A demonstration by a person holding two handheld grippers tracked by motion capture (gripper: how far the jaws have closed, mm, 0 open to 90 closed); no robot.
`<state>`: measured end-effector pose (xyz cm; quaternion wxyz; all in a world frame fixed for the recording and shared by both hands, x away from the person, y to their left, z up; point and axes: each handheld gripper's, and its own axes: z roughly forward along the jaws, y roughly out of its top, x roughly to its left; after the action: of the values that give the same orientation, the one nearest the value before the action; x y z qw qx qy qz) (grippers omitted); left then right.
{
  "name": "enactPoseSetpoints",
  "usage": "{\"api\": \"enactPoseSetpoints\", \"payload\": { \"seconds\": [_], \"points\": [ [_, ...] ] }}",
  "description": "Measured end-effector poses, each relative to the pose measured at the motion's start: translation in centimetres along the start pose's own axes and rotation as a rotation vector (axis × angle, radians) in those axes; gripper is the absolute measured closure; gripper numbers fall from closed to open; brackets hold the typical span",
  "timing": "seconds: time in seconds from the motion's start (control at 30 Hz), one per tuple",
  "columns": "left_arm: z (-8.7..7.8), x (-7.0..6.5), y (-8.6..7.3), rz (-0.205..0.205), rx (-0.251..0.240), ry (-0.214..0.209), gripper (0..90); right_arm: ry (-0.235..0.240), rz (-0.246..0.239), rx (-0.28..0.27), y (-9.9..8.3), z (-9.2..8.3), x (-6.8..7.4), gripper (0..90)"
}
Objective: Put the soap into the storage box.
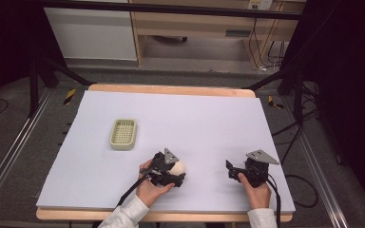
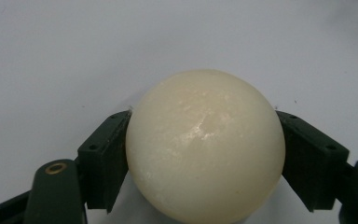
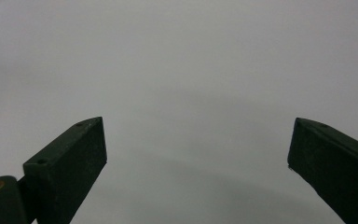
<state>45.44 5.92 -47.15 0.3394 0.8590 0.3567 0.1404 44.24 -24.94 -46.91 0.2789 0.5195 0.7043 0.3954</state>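
A smooth cream-white ball [image 2: 205, 144] sits between the two black pads of my left gripper [image 2: 204, 161], and both pads press on its sides. In the high view the ball [image 1: 177, 166] and the left gripper [image 1: 177, 171] are low over the white sheet near the table's front, slightly left of centre. My right gripper [image 1: 229, 170] rests to the right of it at the same depth, held in the person's hand. Its jaws stand wide apart over bare sheet with nothing between them, as the right gripper view shows [image 3: 198, 154].
A pale green slatted basket [image 1: 123, 120] lies on the white sheet [image 1: 195, 118] to the left and farther back than the left gripper. The wooden table edge runs along the front. Black frame legs and cables stand beyond the table's sides.
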Motion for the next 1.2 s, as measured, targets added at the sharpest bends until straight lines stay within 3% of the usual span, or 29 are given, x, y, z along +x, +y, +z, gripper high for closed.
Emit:
{"api": "enactPoseSetpoints", "payload": {
  "seconds": [0.3, 0.63, 1.2],
  "points": [
    [-1.2, 0.1, 0.2, 0.024, -0.002, -0.007, 23.7, -0.004, -0.004, -0.004, 0.0, 0.0, -0.1, 4.8],
    [-2.8, 0.9, 1.1, 0.022, -0.017, -0.003, 23.7, 0.001, 0.006, -0.003, 0.0, 0.1, -0.1, 4.9],
    [-5.3, 3.2, 0.2, -0.004, -0.040, 0.019, 23.8, -0.008, 0.000, 0.001, 0.0, 0.1, 0.0, 4.8]
  ]
}}
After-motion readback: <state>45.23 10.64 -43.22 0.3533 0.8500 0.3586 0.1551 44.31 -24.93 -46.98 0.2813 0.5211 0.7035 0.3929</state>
